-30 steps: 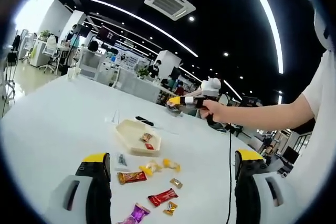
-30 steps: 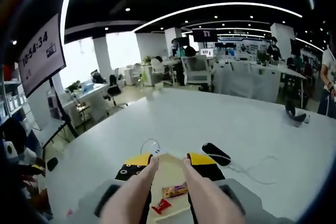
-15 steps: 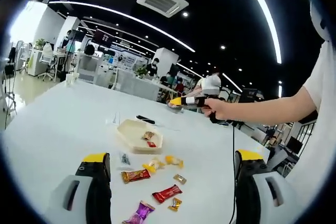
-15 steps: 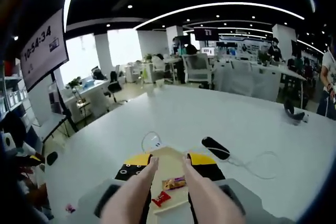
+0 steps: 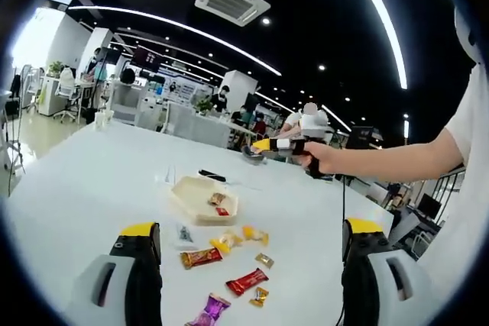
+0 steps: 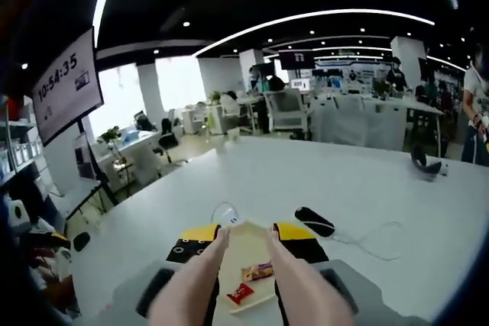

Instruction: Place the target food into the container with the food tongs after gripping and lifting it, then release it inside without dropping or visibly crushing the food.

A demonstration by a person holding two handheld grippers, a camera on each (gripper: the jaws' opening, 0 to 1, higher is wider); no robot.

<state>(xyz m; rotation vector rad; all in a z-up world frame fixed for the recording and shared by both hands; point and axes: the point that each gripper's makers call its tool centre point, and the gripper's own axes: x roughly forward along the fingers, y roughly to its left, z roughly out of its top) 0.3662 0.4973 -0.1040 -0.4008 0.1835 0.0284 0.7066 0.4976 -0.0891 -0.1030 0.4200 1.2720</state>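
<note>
My left gripper (image 5: 248, 269) hangs above the white table (image 5: 84, 181), jaws spread wide, nothing between them. My right gripper (image 6: 246, 240) clamps the food tongs (image 6: 244, 280), whose 2 pale arms stand apart with nothing in them, over the beige container (image 6: 246, 266). A gold-wrapped candy (image 6: 257, 271) and a red candy (image 6: 239, 293) lie inside it. Loose wrapped candies (image 5: 246, 282) sit on the table near the container. Wall screen (image 6: 67, 85) reads 10:54:35.

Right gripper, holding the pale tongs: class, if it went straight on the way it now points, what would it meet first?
Probably the cream tray holding two wrapped sweets, just beyond the pale tongs' tips; depth is unclear.
</note>
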